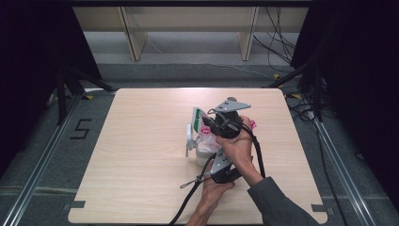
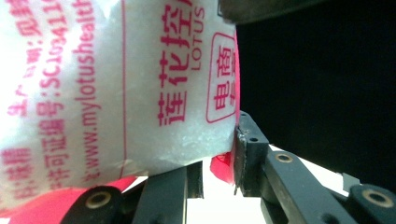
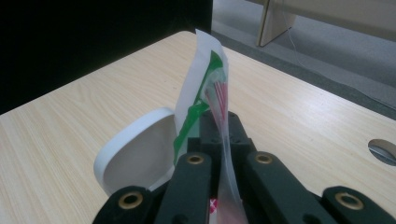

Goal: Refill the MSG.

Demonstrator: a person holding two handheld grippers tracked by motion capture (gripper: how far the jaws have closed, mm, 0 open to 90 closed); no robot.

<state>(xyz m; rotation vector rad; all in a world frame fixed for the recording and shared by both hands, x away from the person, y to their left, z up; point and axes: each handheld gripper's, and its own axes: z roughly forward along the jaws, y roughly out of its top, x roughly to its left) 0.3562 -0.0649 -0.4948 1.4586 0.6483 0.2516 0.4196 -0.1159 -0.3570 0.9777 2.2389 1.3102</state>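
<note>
Look first to the left part of your wooden table (image 1: 141, 155): that stretch is bare, and the white container (image 1: 203, 151) with its flipped-up lid (image 1: 189, 136) stands just left of your hands, near the table's middle. In the right gripper view the lid (image 3: 135, 149) rises as a white rounded flap just beyond the jaws, to their left. Above the container you hold a plastic bag of white granules (image 1: 207, 131), printed in pink, with a green-and-white top edge (image 1: 197, 115). Your left gripper (image 1: 221, 170) sits nearest you, below the bag; in its own view its jaws are narrowed onto the bag's lower part (image 2: 116, 93), one black pad pressing against the bag's right side, the granules bulging over the jaws. Your right gripper (image 1: 225, 123) is farther from you, grey plate on top, and its jaws are pressed fully together on the bag's thin top edge (image 3: 210, 88), which stands upright between the pads. A black cable (image 1: 188, 200) trails from the left gripper toward the near table edge
</note>
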